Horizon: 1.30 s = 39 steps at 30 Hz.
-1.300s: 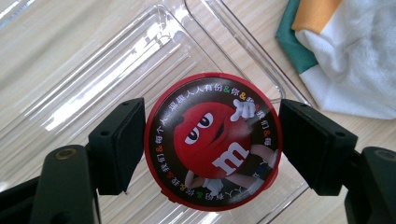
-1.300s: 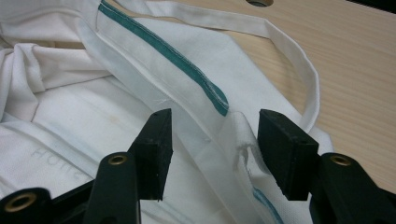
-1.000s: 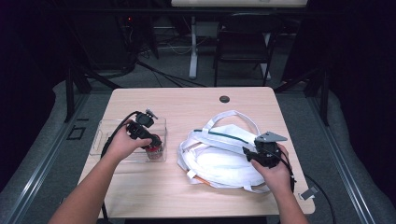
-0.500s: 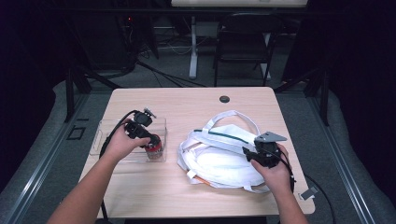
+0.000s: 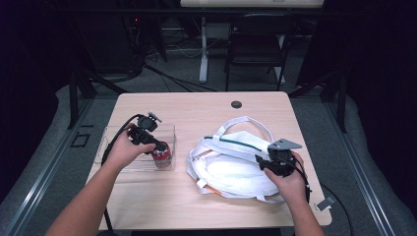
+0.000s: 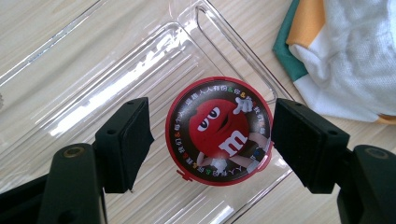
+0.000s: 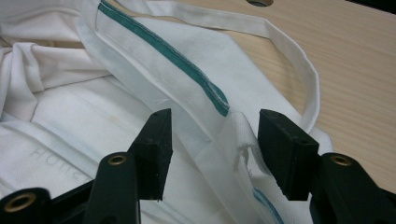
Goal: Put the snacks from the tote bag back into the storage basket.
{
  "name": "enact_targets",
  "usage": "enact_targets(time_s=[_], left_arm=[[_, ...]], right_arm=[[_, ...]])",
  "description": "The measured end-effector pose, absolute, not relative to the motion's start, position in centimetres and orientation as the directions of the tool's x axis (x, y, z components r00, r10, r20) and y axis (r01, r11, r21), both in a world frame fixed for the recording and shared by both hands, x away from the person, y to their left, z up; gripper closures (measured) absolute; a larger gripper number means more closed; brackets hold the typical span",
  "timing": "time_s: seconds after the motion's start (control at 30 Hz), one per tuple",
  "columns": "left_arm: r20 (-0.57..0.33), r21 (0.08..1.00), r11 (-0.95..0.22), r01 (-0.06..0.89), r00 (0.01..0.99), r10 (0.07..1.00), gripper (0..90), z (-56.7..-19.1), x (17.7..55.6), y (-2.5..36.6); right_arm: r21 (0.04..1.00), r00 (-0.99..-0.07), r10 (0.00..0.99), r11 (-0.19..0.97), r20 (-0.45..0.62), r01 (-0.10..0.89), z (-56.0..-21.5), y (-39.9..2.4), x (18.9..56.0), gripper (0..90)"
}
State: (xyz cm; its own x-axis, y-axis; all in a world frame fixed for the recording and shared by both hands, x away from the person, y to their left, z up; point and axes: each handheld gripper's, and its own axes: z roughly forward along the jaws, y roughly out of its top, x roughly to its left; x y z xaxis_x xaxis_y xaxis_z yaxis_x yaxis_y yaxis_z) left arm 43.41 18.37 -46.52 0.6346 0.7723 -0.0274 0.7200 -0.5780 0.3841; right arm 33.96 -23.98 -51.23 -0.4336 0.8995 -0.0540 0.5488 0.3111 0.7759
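A round red candy tin (image 6: 219,131) with a cartoon lid stands in a clear plastic tray (image 6: 116,74). My left gripper (image 6: 212,140) hangs open straight above it, one jaw on each side of the tin with a gap to each. In the high view the left gripper (image 5: 156,146) sits over the tin (image 5: 162,153) at the tray's right end. A white cloth bag (image 5: 236,162) with a green stripe lies crumpled right of centre. My right gripper (image 7: 212,149) is open over the bag's striped edge (image 7: 187,65), at the bag's right side (image 5: 265,164).
The clear tray (image 5: 113,147) lies on the left of a light wooden table (image 5: 196,108), which has a round black grommet (image 5: 236,104) near its far edge. The bag's white handle loop (image 7: 299,56) arcs over bare wood. A chair and cables stand beyond the table.
The left gripper has shifted slightly over the tray toward the tin. The right gripper and the bag have stayed put.
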Motion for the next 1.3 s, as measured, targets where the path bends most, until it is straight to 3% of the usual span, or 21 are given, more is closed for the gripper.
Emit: enact_targets(time_s=[1.3], left_arm=[[0.003,0.462,-0.597,0.656,0.672,0.741,32.7,-43.3,40.9,17.3]], right_arm=[[0.777,-0.436,0.898,0.318,-0.062,0.544,-51.2,-23.9,33.9,45.7]])
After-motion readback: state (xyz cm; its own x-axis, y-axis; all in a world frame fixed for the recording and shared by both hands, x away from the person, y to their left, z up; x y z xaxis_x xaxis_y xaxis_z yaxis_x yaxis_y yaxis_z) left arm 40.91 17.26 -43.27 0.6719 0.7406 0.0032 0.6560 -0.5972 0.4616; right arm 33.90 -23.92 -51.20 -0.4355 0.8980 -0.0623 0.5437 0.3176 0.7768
